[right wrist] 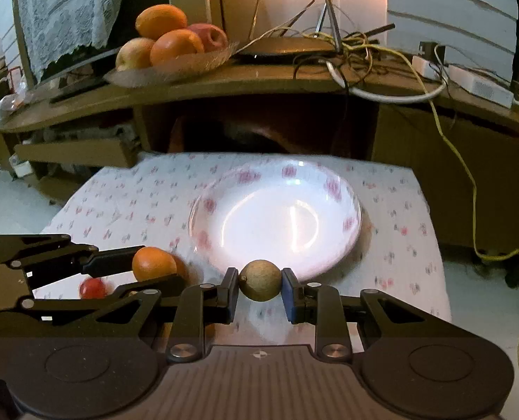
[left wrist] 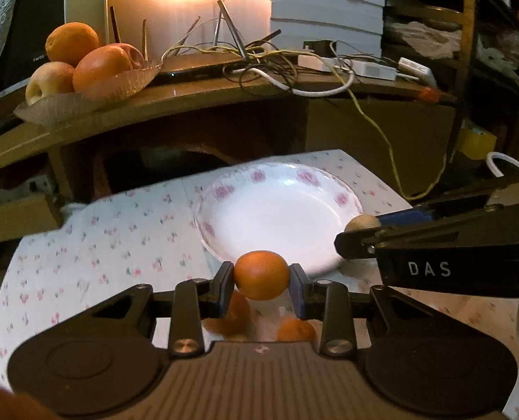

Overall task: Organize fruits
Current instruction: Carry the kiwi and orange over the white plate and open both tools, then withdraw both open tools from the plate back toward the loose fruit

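Observation:
My left gripper [left wrist: 261,280] is shut on a small orange [left wrist: 261,274], held above the floral cloth just in front of the white flowered plate [left wrist: 277,217]. In the right wrist view the same orange [right wrist: 153,263] sits in the left gripper [right wrist: 133,267] at the left. My right gripper [right wrist: 260,281] is shut on a small brownish-green round fruit [right wrist: 260,280] near the plate's [right wrist: 277,224] front rim. That fruit [left wrist: 361,223] shows at the plate's right edge in the left wrist view. Two more oranges [left wrist: 296,329] lie on the cloth below my left fingers.
A small red fruit [right wrist: 92,287] lies on the cloth [right wrist: 137,203] at the left. A glass dish of oranges and apples [right wrist: 175,45] stands on the wooden desk [right wrist: 259,80] behind, beside tangled cables [right wrist: 364,52] and a lamp-lit wall. A yellow cable hangs at the right.

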